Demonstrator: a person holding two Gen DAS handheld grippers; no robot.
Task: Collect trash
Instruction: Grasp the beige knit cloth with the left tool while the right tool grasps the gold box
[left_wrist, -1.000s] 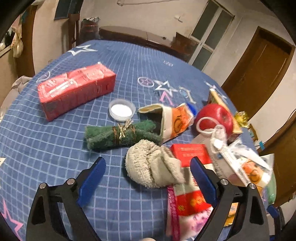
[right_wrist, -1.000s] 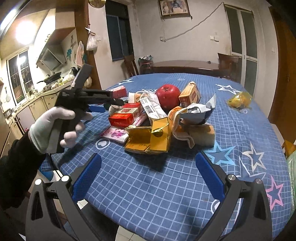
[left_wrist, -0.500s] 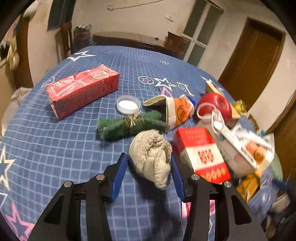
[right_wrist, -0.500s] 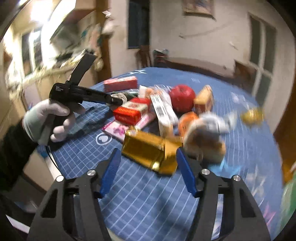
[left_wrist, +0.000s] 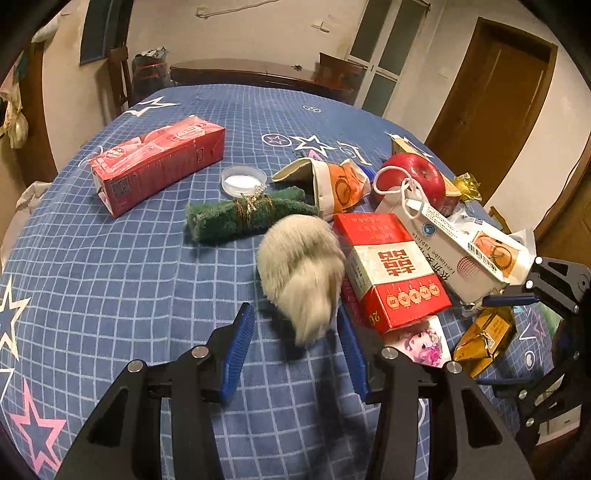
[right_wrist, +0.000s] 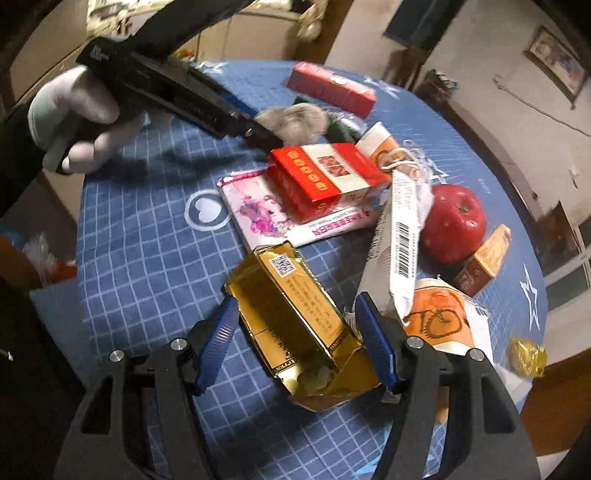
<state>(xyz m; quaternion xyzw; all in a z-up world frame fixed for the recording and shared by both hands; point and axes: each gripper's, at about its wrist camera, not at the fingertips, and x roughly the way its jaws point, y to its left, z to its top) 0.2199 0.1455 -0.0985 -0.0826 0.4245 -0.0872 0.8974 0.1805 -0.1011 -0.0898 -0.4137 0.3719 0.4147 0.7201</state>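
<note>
Both hand-held grippers narrowed: left (left_wrist: 293, 338) straddles cloth (left_wrist: 301, 264), right (right_wrist: 295, 334) straddles gold box (right_wrist: 295, 314).

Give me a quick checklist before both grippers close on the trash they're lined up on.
1. Left gripper straddles the beige cloth wad: ok.
2. Left pad clear of the red box: cannot tell, very close.
3. Right gripper straddles the gold box: ok.
4. White carton clear of the right pad: not ok, it looks to be touching.
5. Both sets of jaws open: ok.
</note>
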